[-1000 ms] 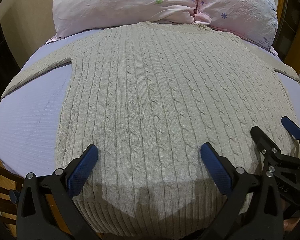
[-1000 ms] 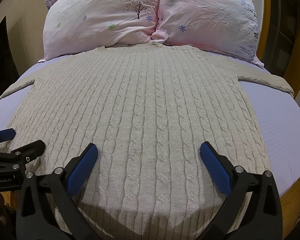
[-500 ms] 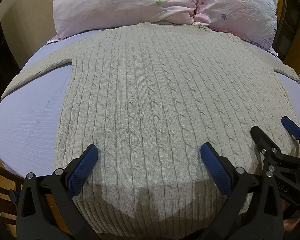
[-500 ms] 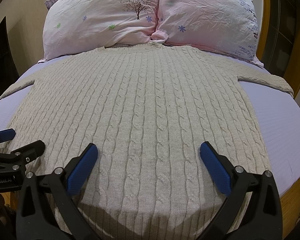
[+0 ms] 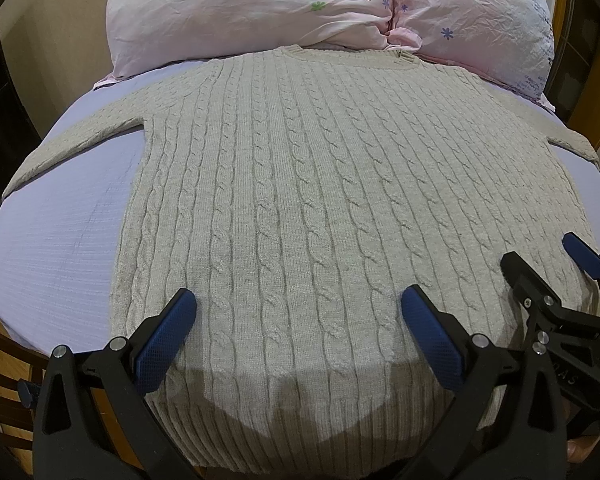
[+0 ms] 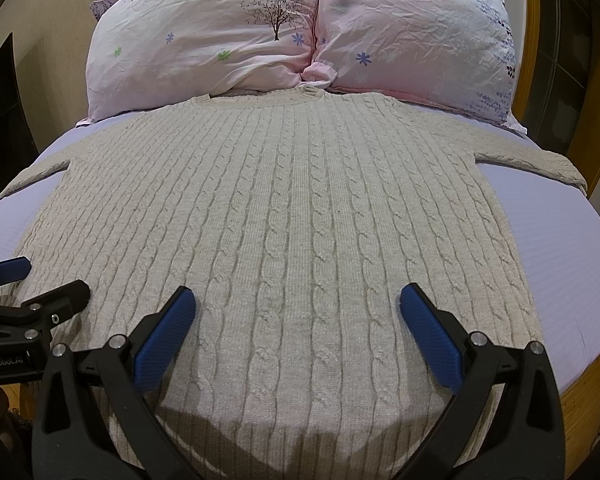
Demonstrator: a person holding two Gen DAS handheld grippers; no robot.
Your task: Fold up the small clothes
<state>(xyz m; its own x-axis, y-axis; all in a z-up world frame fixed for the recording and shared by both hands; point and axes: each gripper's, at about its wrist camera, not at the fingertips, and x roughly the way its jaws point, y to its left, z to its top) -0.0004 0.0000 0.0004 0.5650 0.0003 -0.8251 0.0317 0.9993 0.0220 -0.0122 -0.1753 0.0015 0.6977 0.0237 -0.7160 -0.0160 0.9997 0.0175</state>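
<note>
A beige cable-knit sweater (image 5: 300, 184) lies flat and spread on a lavender bed sheet (image 5: 60, 224), neck towards the pillows, sleeves out to both sides. It also fills the right wrist view (image 6: 300, 216). My left gripper (image 5: 298, 316) is open and empty, hovering above the sweater's hem on the left half. My right gripper (image 6: 298, 314) is open and empty above the hem on the right half. The right gripper shows at the right edge of the left wrist view (image 5: 548, 272); the left gripper shows at the left edge of the right wrist view (image 6: 36, 284).
Two pink flowered pillows (image 6: 204, 40) (image 6: 416, 36) lie at the head of the bed. A wooden bed frame (image 6: 580, 400) edges the mattress. Bare sheet (image 6: 560, 248) lies on either side of the sweater.
</note>
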